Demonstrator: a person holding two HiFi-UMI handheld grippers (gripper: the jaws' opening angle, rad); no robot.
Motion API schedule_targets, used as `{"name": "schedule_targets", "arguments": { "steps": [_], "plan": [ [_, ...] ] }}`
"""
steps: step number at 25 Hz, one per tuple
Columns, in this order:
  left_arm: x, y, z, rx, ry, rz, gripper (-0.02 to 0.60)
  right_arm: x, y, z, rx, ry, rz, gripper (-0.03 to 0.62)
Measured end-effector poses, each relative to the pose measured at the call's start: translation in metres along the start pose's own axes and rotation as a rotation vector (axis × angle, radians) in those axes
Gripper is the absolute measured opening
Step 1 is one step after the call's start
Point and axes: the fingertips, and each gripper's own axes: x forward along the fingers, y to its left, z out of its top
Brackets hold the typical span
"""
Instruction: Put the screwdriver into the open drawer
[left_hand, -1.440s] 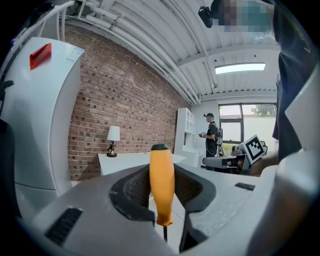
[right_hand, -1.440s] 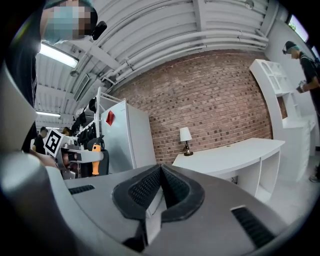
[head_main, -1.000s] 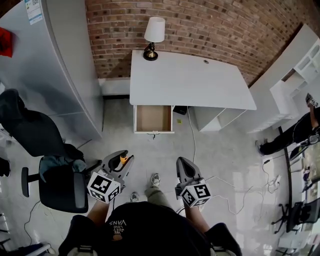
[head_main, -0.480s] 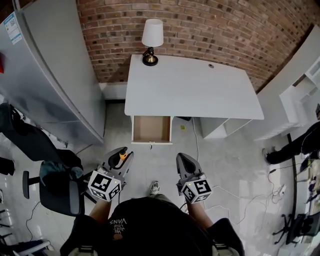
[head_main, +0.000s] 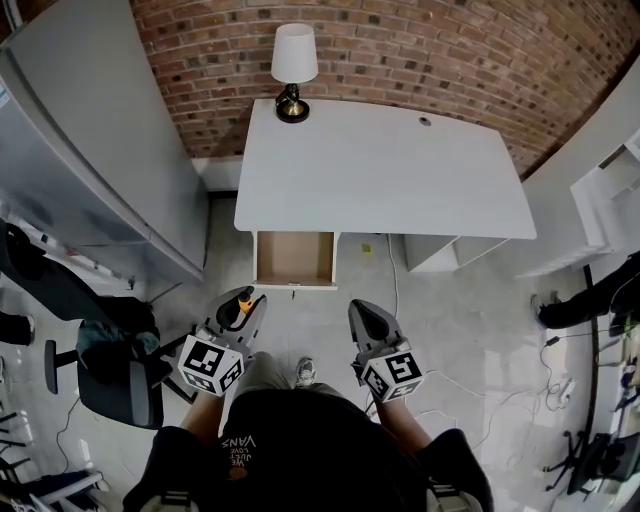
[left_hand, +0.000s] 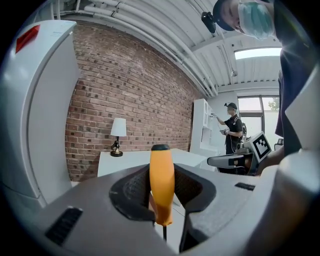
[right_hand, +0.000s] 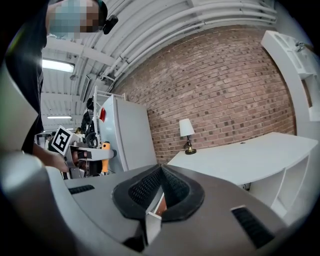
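My left gripper (head_main: 243, 304) is shut on a screwdriver (left_hand: 162, 188) with an orange handle and a black cap; it stands upright between the pads, its thin dark shaft pointing down. The orange handle (head_main: 246, 302) also shows in the head view, near the jaw tips. The open drawer (head_main: 294, 260), brown inside and empty, sticks out from under the white desk (head_main: 385, 170), a short way ahead of the left gripper. My right gripper (head_main: 366, 320) hangs beside it at the same height, its jaws closed together with nothing between them (right_hand: 159, 186).
A table lamp (head_main: 292, 70) stands on the desk's far left corner against the brick wall. A grey cabinet (head_main: 95, 140) rises at the left, a black office chair (head_main: 115, 365) beside my left arm. White shelving (head_main: 610, 200) and another person (head_main: 595, 300) are at the right. Cables lie on the floor.
Both grippers and the person have moved forward toward the desk; the drawer and desk now lie closer. The screwdriver stays gripped in the left gripper.
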Motion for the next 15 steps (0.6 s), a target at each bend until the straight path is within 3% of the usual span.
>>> {"name": "schedule_targets", "arguments": {
  "steps": [8, 15],
  "plan": [
    [0.05, 0.019, -0.046, 0.008, 0.118, -0.069, 0.1, 0.02, -0.016, -0.022, 0.038, 0.043, -0.04, -0.003],
    [0.108, 0.049, -0.096, 0.033, 0.246, -0.159, 0.098, 0.043, -0.032, -0.03, 0.092, 0.044, -0.139, -0.003]
  ]
}}
